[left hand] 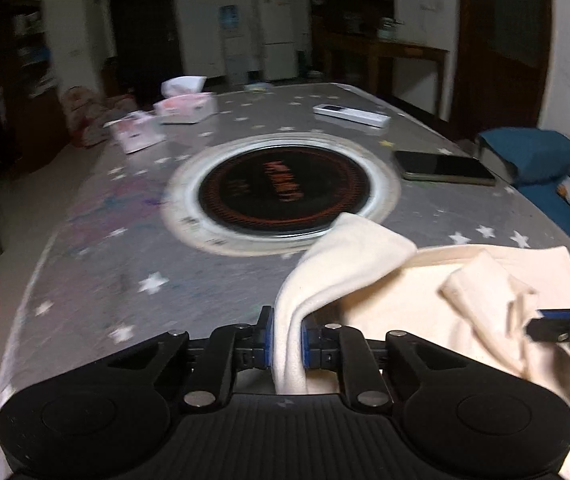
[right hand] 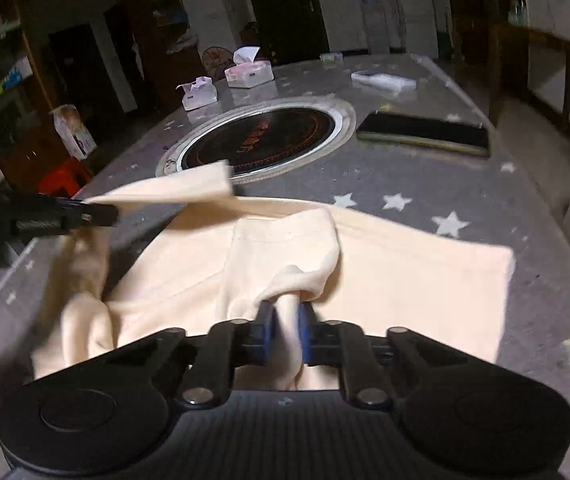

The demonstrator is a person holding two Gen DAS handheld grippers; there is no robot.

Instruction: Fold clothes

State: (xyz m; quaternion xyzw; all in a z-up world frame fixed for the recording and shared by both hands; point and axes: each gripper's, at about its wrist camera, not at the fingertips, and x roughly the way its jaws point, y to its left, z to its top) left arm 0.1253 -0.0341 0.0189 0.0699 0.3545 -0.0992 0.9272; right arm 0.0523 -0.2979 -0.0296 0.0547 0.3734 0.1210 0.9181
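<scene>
A cream garment (right hand: 385, 276) of soft, matte knit is seen lying across the lower middle of the right wrist view, its flat body spread on the counter (right hand: 465, 184) with a straight edge toward the lower right. Only this view shows a stitched seam across the raised middle fold and the full flat panel. The right tool (right hand: 287, 322) is closed on a bunched fold of the garment, pinched between its blue pads at lower centre. At the left edge of the same view the left tool (right hand: 85, 214) is seen level above the counter, a pointed flap of cloth lifted and stretched from it.

In the left wrist view the garment (left hand: 349, 264) occupies the lower right, and the left tool (left hand: 288, 340) is closed on a thick, rounded fold that rises between its pads. The right tool (left hand: 565, 320) is only partly shown at the right edge, with cloth drawn toward it.

The counter is covered in a grey cloth printed with white stars. A round black hotplate (right hand: 261, 140) with a pale metal ring is set into it, just beyond the garment. A dark flat phone (right hand: 425, 132) lies at upper right, a white remote (left hand: 351, 115) farther back, and two pink tissue packs (right hand: 249, 74) at upper left.
</scene>
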